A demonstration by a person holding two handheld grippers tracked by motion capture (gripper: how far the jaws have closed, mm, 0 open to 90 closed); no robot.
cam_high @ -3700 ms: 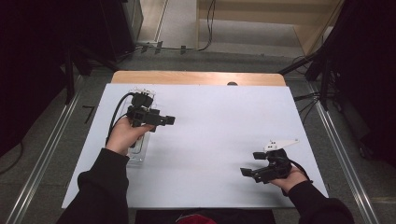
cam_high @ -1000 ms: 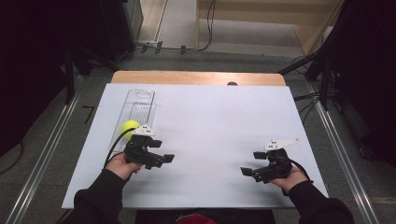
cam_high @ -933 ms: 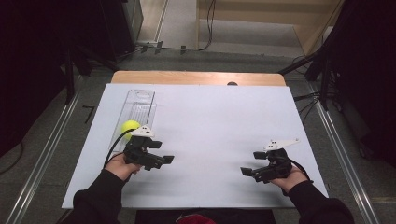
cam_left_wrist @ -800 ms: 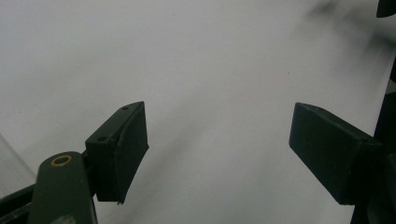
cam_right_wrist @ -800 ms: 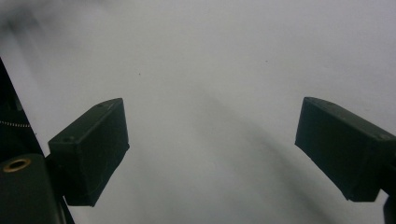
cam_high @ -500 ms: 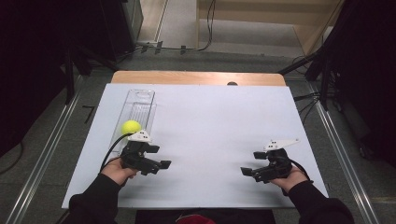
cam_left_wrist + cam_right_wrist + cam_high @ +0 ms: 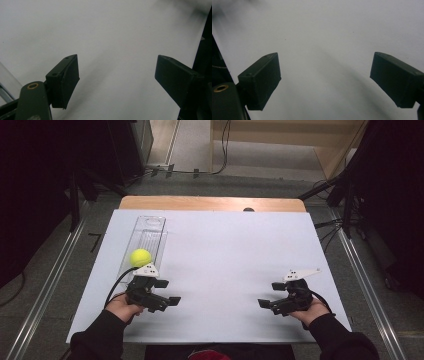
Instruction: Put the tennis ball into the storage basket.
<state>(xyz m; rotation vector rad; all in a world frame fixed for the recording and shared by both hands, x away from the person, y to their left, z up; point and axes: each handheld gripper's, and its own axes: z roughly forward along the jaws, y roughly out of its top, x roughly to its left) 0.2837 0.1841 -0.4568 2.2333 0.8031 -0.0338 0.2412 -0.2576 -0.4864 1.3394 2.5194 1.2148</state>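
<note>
The ball [image 7: 140, 257] in the tray [image 7: 150, 226] looks light, springy, rollable; grip its middle. Both tools, left [image 7: 172, 300] and right [image 7: 261, 304], gape empty.

On the worktop [image 7: 225, 270], a clear tube [image 7: 145, 242] lies lengthwise along the left side, running from the far edge toward the person. A ball [image 7: 140, 257] sits in the tube's near part. Just before that near end, the left tool [image 7: 167, 292] rests at the near left. The right tool [image 7: 267, 302] lies at the near right, well apart from it. A bare stretch of worktop lies between the two tools.
</note>
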